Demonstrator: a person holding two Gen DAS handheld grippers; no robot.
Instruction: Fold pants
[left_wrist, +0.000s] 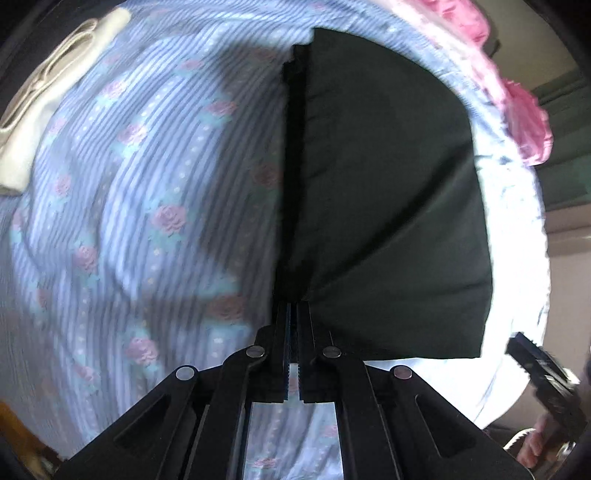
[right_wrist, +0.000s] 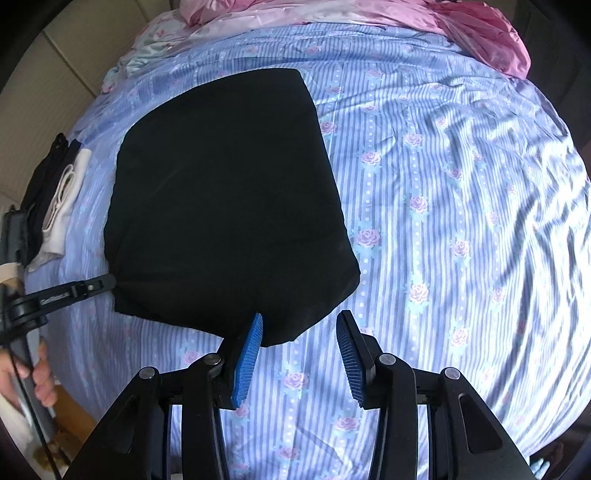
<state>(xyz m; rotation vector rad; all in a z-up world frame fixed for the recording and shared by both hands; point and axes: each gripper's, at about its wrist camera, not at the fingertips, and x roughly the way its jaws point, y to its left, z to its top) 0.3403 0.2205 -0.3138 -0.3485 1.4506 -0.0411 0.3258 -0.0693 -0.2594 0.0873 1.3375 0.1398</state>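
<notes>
Pinching the near left corner of the folded black pants (left_wrist: 388, 206), the left gripper (left_wrist: 293, 310) has its jaws pressed together with dark cloth running up between the tips. In this left wrist view the pants rise as a dark wedge from the fingertips toward the top of the frame, their long axis running away from the camera, one straight folded edge just left of centre. They lie on a blue striped bedsheet (left_wrist: 140, 206) printed with pink roses. A cream folded garment (left_wrist: 44, 110) sits at the upper left, a pink blanket (left_wrist: 517, 110) bunches at the upper right, and the right gripper (left_wrist: 543, 376) shows at the right edge with fingers behind it.

From the right wrist view, the right gripper (right_wrist: 299, 354) stands spread — its blue pads (right_wrist: 247, 362) hold nothing, the left pad over the pants' near edge, though contact cannot be told. The pants (right_wrist: 229, 199) lie flat as a compact folded block, longer away from the camera than across. The left gripper (right_wrist: 92, 286) grips their left corner, a hand (right_wrist: 40, 380) below it. The cream garment (right_wrist: 62, 206) and a dark garment (right_wrist: 44, 177) lie at the left edge of the sheet (right_wrist: 461, 221); the pink blanket (right_wrist: 480, 33) is heaped at the far end, a pale wall (right_wrist: 48, 74) beyond.
</notes>
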